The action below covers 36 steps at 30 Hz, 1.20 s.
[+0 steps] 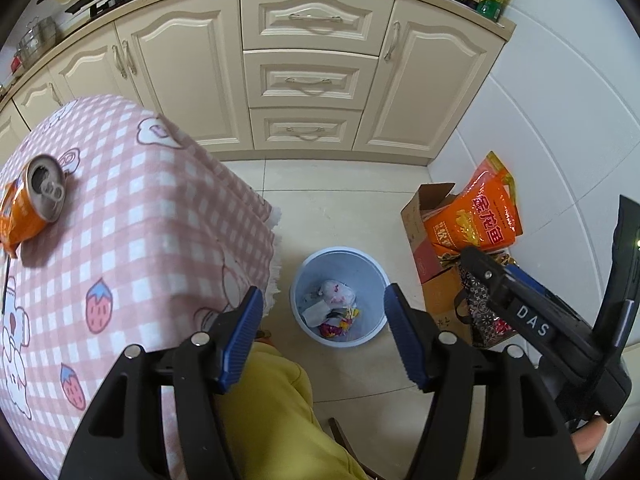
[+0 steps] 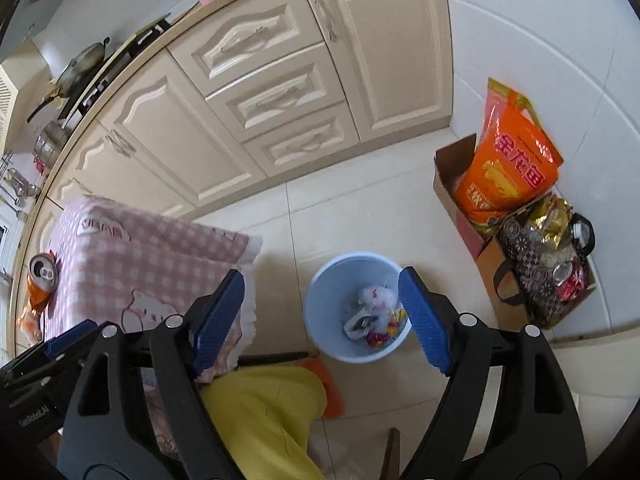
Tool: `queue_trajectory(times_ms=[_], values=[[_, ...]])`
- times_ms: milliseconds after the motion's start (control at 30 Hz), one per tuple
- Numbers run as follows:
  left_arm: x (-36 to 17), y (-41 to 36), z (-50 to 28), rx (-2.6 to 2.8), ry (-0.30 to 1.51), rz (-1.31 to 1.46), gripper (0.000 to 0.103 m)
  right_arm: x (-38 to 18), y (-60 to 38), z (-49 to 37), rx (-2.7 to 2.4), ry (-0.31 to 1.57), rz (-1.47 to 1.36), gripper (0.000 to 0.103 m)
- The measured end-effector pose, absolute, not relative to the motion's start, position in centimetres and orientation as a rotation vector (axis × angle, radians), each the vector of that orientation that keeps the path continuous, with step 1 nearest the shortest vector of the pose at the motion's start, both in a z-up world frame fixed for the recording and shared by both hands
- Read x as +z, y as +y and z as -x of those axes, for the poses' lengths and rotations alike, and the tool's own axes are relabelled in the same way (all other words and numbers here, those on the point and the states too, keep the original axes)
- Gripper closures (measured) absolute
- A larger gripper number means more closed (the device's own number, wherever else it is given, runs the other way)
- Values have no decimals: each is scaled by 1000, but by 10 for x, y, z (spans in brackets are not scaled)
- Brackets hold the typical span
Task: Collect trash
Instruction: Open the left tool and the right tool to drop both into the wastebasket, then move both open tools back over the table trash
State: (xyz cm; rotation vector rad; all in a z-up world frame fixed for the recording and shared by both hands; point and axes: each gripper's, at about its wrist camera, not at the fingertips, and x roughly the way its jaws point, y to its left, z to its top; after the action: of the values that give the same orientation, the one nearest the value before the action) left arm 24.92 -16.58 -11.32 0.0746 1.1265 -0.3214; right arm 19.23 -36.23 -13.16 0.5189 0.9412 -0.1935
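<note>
A light blue trash bin point(image 1: 304, 276) stands on the floor beside the table and holds wrappers and crumpled paper point(image 1: 334, 306); it also shows in the right wrist view point(image 2: 332, 280). An opened orange drink can point(image 1: 30, 204) lies on its side on the pink checked tablecloth point(image 1: 152, 216), also in the right wrist view point(image 2: 40, 280). My left gripper point(image 1: 324, 336) is open and empty, high above the bin. My right gripper point(image 2: 322, 318) is open and empty, also above the bin, and shows at the right of the left wrist view.
Cream kitchen cabinets point(image 1: 308, 76) run along the back. A cardboard box with an orange food bag point(image 2: 512, 168) and a patterned tote point(image 2: 544, 276) stand by the right wall. A yellow-clad leg point(image 1: 276, 412) is below the grippers.
</note>
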Motion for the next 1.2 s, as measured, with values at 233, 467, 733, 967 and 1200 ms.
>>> queue_trajectory(times_ms=[233, 467, 733, 967, 1200], values=[[-110, -156, -239, -335, 1127, -71, 41, -129, -350, -178, -198, 967, -500, 24], [-91, -136, -220, -329, 1085, -47, 38, -110, -332, -164, -178, 940, -480, 24], [-70, -97, -202, -275, 1037, 8, 36, -86, -293, -163, -98, 914, -427, 24], [-56, -42, -190, -193, 1005, 77, 35, -70, -251, -168, -13, 905, -384, 21], [-48, 21, -178, -82, 978, 161, 29, -57, -197, -179, 95, 902, -314, 21]])
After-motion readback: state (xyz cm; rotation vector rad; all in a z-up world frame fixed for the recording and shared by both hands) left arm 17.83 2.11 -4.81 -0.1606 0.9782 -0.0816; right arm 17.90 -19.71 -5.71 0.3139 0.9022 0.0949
